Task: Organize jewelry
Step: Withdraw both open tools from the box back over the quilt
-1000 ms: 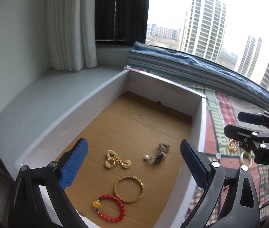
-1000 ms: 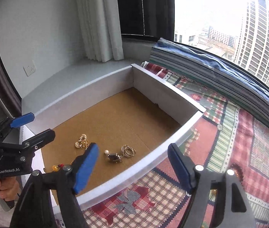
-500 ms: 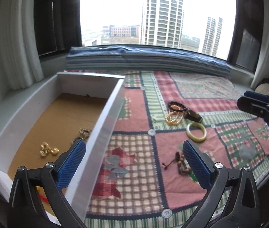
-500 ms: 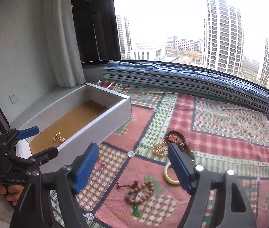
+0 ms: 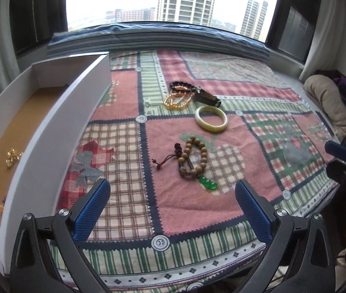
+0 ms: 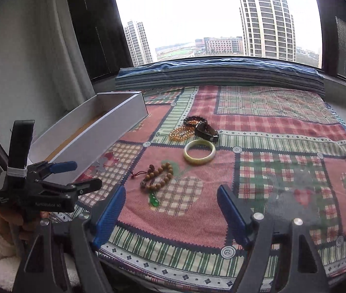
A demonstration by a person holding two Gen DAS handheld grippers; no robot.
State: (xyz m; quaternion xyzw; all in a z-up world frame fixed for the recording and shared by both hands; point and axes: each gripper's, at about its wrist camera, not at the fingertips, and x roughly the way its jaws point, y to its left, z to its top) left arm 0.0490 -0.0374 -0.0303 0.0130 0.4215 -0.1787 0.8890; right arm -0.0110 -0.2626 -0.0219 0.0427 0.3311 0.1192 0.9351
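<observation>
- Patchwork quilt (image 5: 129, 161) bears a wooden bead bracelet (image 5: 195, 158) and pale bangle (image 5: 211, 118); white tray (image 5: 58, 127) alongside.
- Your left gripper (image 5: 171, 211) and right gripper (image 6: 171, 210) gape, empty.

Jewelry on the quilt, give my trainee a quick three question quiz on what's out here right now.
1. True or false: the pale bangle lies inside the white box.
2. Which piece carries a green pendant? A) wooden bead bracelet B) amber bead strand
3. Fill in: both tools, left tool and right tool, are ____ and empty.

Key: 1 false; 2 A; 3 open.
</observation>
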